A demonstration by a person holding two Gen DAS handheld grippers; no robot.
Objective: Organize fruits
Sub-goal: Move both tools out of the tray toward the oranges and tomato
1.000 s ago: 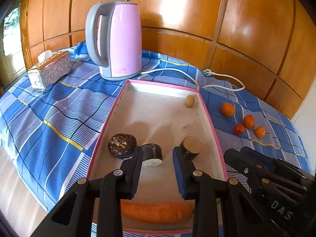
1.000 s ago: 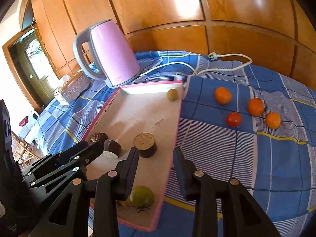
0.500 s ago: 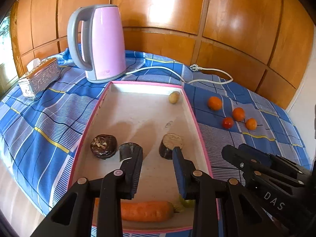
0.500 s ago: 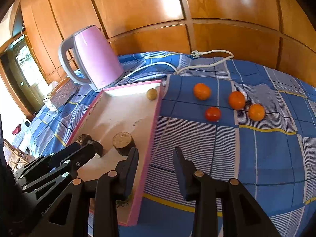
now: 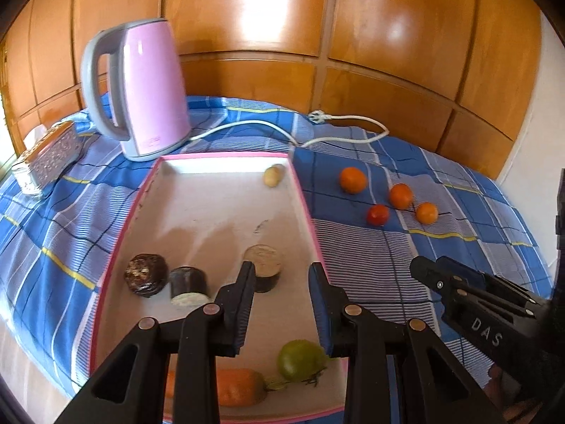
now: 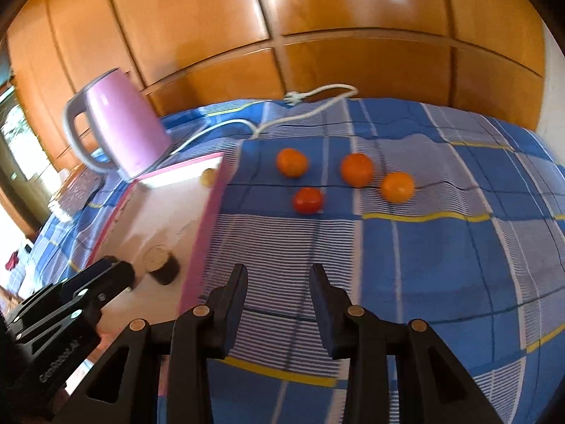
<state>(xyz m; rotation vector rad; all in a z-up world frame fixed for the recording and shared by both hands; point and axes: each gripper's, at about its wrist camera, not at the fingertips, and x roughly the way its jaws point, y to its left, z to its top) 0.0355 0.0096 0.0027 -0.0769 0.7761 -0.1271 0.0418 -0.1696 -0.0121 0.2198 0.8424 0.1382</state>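
Three oranges [image 6: 291, 162] [image 6: 356, 169] [image 6: 397, 187] and a red tomato [image 6: 308, 200] lie on the blue checked cloth, right of the pink-rimmed tray [image 6: 208, 219]. My right gripper [image 6: 277, 279] hovers over the cloth short of them, jaws drawn close with nothing between. My left gripper [image 5: 282, 279] hangs over the tray's [image 5: 303, 205] near right part, likewise shut and empty. In the tray lie a small yellowish fruit [image 5: 273, 175], three dark round pieces [image 5: 146, 275], a green fruit [image 5: 300, 359] and a carrot [image 5: 236, 387].
A pink kettle [image 5: 148, 88] stands behind the tray, its white cord [image 5: 346, 120] trailing across the cloth at the back. A patterned tissue box [image 5: 49, 155] sits far left. Wooden panels close off the back. The right gripper's side [image 5: 423, 272] shows right of the tray.
My right gripper has moved right, from over the tray edge to over the cloth nearer the oranges. My left gripper has shifted right over the tray, and the green fruit has come into its view.
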